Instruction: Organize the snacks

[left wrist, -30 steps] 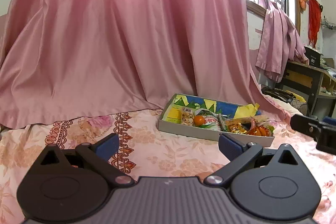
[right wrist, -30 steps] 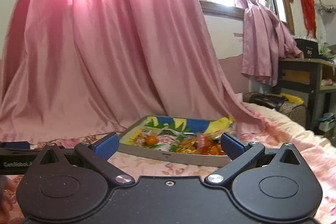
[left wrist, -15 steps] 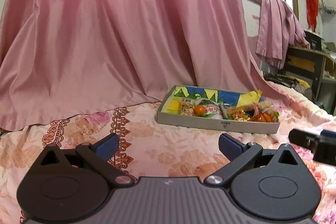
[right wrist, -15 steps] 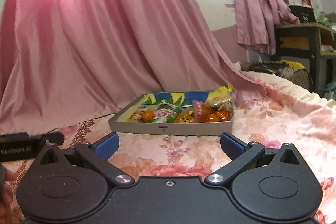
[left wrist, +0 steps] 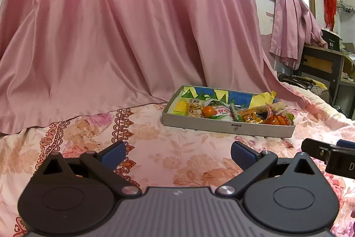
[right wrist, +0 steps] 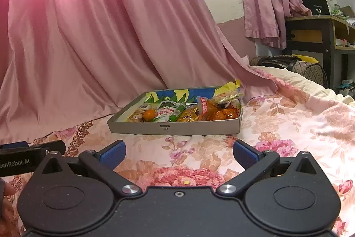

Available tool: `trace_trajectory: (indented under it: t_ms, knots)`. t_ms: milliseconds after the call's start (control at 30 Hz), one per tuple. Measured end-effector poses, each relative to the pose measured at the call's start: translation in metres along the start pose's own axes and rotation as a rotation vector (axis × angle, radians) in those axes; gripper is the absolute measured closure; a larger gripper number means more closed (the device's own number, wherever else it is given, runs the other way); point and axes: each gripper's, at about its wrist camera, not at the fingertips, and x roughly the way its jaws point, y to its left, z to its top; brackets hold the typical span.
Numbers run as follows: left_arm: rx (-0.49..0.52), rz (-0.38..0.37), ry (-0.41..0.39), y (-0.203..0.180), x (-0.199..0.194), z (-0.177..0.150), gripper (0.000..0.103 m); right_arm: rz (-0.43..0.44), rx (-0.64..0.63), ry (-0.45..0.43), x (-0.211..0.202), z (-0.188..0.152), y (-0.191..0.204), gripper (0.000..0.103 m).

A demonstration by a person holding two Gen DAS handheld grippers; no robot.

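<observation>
The snacks (right wrist: 186, 111) all lie inside a shallow grey tray (right wrist: 177, 127) with a bright blue, green and yellow lining. From the tray's left end to its right: a pale wrapped biscuit pack, a small orange fruit (left wrist: 208, 111), a white-and-green packet (right wrist: 166, 112), then gold and red-orange wrappers (right wrist: 213, 110) heaped against the right wall. The low walls keep the loose packets from sliding over the soft bedding, which is probably why they are gathered there. No snack shows on the floral bedsheet (left wrist: 177, 148) itself.

The tray sits toward the far edge of the bed, just in front of the pink curtain (left wrist: 133, 37) that spills onto the sheet.

Both tools hang low over the near part of the bed, well apart from the tray. The left gripper (left wrist: 177, 151) has its blue pads spread wide with nothing between them; the right gripper (right wrist: 178, 153) is likewise spread and empty. This fits either snacks awaiting sorting within the tray or a finished gathering.
</observation>
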Motion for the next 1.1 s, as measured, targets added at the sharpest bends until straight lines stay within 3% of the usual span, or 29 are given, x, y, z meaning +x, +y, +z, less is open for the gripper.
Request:
trace_trajectory:
  t_ms: [1100]
  knots:
    - [-0.012,-0.006,0.024,0.0031,0.0004,-0.0055,0.000,-0.001,-0.043,0.013,0.0032,-0.0040,0.0064,0.001]
